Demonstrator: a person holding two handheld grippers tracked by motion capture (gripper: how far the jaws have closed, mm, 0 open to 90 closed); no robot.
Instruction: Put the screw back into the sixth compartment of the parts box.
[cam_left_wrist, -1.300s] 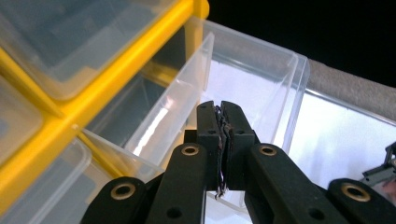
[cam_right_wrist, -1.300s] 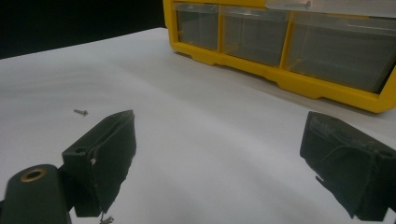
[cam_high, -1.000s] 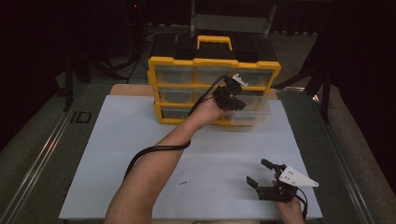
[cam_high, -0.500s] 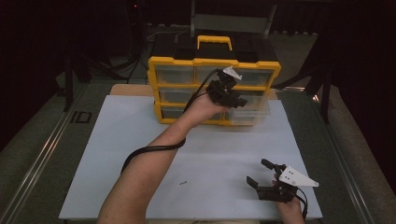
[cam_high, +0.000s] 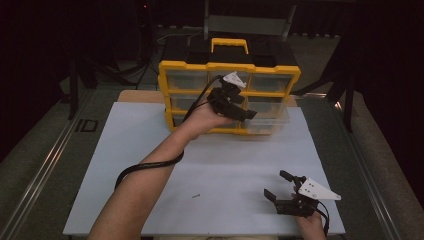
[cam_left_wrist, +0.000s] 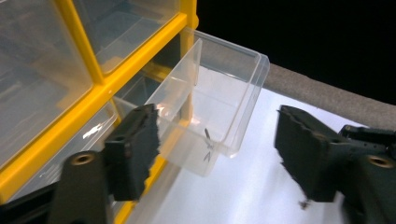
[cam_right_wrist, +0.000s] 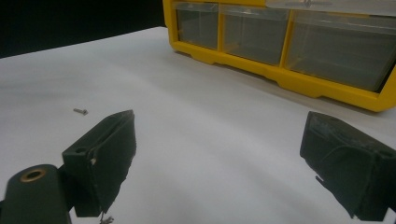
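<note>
Clear drawer (cam_left_wrist: 219, 107) beside yellow organizer (cam_high: 175, 107)

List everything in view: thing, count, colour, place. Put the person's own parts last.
drawer cabinet: one, yellow frame with clear drawers, black top with yellow handle, far edge of the sheet.
pulled-out drawer: one, clear, bottom row at the cabinet's right end, a small screw lying inside.
loose screw: one, small, metal, on the sheet near the forearm.
sheet: one, white, covering the table.
left gripper: one, black, in front of the cabinet by the open drawer, fingers apart, nothing between them.
right gripper: one, black with a grey plate, near right corner of the sheet, open.
forearm: one, reaching from the bottom edge, cable looped around it.
</note>
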